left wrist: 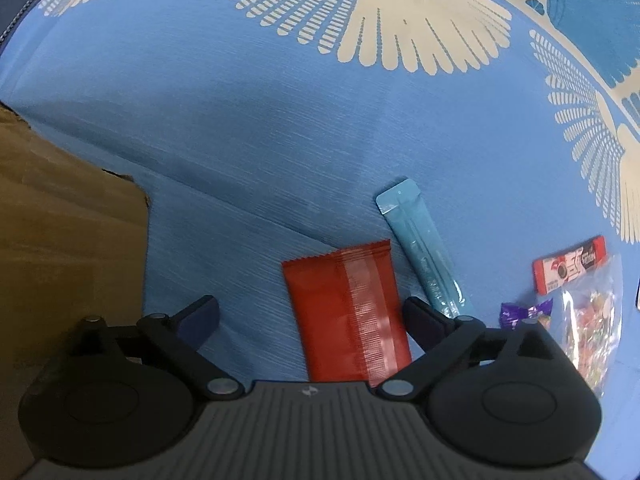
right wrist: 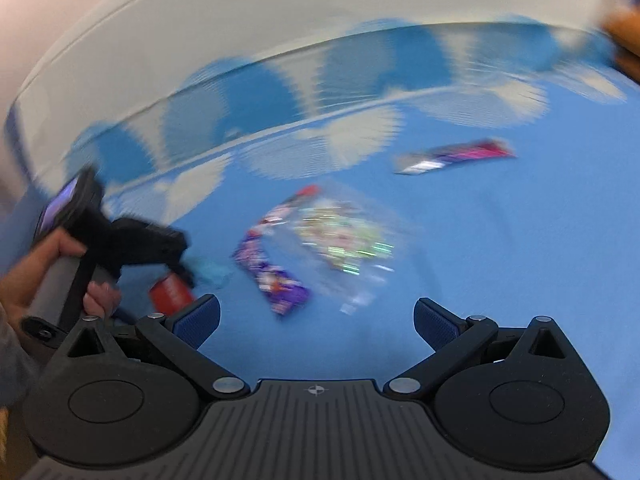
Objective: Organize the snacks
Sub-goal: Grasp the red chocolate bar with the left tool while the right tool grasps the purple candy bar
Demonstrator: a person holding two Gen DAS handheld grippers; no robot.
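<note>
Surface: blue cloth (left wrist: 248, 120) with cream fan prints, spread flat; a white rim (right wrist: 280, 12) borders its far side in the right wrist view.
Open room: bare cloth ahead of both grippers; widest stretch lies right of the right gripper (right wrist: 316, 320).
Edge: cardboard box (left wrist: 68, 224) closes off the left side beside the left gripper (left wrist: 310, 320).
Red pack: red pack (left wrist: 348, 312) lies flat between the left gripper's fingers, nearer the right finger (left wrist: 424, 320); contact cannot be told.
Teal stick: teal stick (left wrist: 424, 248) lies just right of the red pack, angled away.
Other snacks: purple candy (left wrist: 524, 314), red-and-white bar (left wrist: 568, 270) and clear candy bag (left wrist: 592, 320) sit further right, close together.
Right view: blurred by motion; purple wrapper (right wrist: 272, 272), clear bag and a pink-and-silver pack (right wrist: 452, 156) show, well apart from the fingers.
Left gripper: released, jaws wide, low over the cloth.
Right gripper: released, jaws wide, nothing between them.
Hand: left hand (right wrist: 48, 268) grips the left gripper's handle.
</note>
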